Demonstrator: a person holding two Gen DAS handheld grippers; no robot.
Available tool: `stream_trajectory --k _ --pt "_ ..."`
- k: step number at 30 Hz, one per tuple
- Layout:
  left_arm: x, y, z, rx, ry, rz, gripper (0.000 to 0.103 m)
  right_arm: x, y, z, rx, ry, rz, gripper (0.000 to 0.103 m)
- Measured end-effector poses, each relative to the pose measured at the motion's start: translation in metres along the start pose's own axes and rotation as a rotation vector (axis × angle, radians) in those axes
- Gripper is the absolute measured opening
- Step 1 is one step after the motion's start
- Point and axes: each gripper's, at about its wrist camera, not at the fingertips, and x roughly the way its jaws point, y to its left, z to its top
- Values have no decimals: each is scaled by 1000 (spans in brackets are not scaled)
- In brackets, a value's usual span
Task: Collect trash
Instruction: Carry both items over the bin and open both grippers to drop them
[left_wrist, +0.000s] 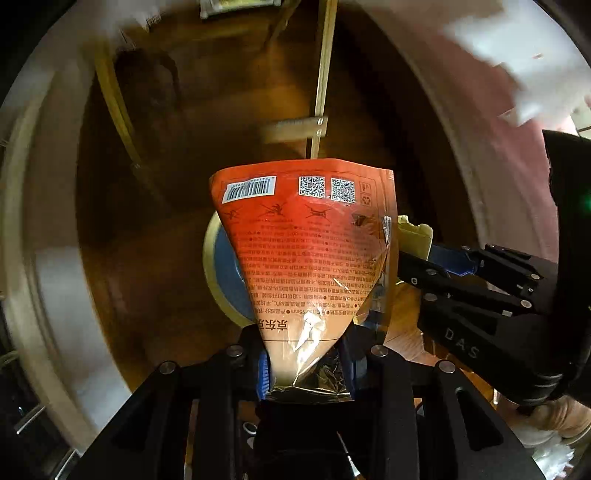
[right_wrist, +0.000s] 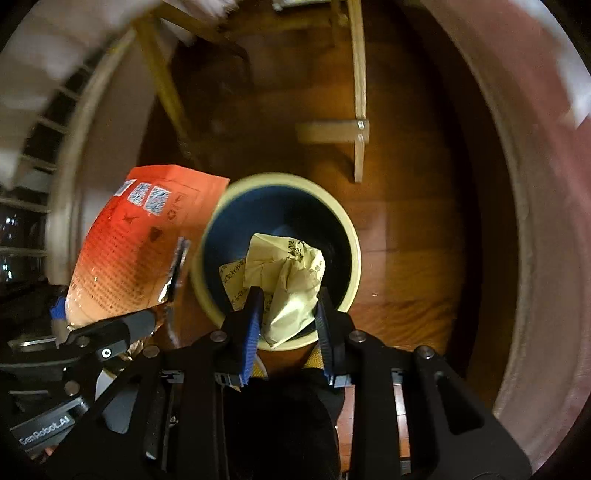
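In the left wrist view, the left gripper (left_wrist: 306, 363) points steeply down and its jaws are nearly closed, pinching the crumpled silver-lined end of an orange foil pouch (left_wrist: 310, 251). The pouch fans out ahead of the gripper, its printed back with a barcode and two square codes facing the camera. Behind the pouch, just ahead of the fingertips, shows the cream rim of a round bin (left_wrist: 212, 266) with a dark blue inside, standing on a brown wooden floor (left_wrist: 155, 258). To the right of this gripper the right gripper (left_wrist: 417, 254) reaches in, with a bit of pale yellow paper (left_wrist: 415, 232) at its tips. In the right wrist view, the right gripper (right_wrist: 288, 302) also points down, its blue-padded jaws partly open and closed on the sides of a crumpled yellow paper wrapper (right_wrist: 291, 280), which hangs directly over the mouth of the bin (right_wrist: 351, 236). To the left of this gripper the orange pouch (right_wrist: 140, 240) is held by the left gripper (right_wrist: 110, 332), beside the bin's rim. Light wooden chair legs (right_wrist: 360, 110) stand on the floor (right_wrist: 424, 240) beyond the bin.
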Motion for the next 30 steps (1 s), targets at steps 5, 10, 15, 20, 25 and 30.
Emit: stream_trajectory --k 5,10,15,20,25,30 --pt "42 11 -1 7 13 4 40 53 -16 -10 62 39 -10 27" --pt "67 17 6 9 26 16 57 74 -22 -8 74 37 -13 32" --pt "75 22 16 4 28 1 85 79 -25 -4 92 37 4 39" --pt "84 26 24 14 48 9 87 69 -19 1 84 23 4 40" --pt "78 26 20 16 33 24 87 66 -17 1 81 17 4 44" --pt "55 26 14 15 -2 39 87 54 -12 1 76 11 8 54"
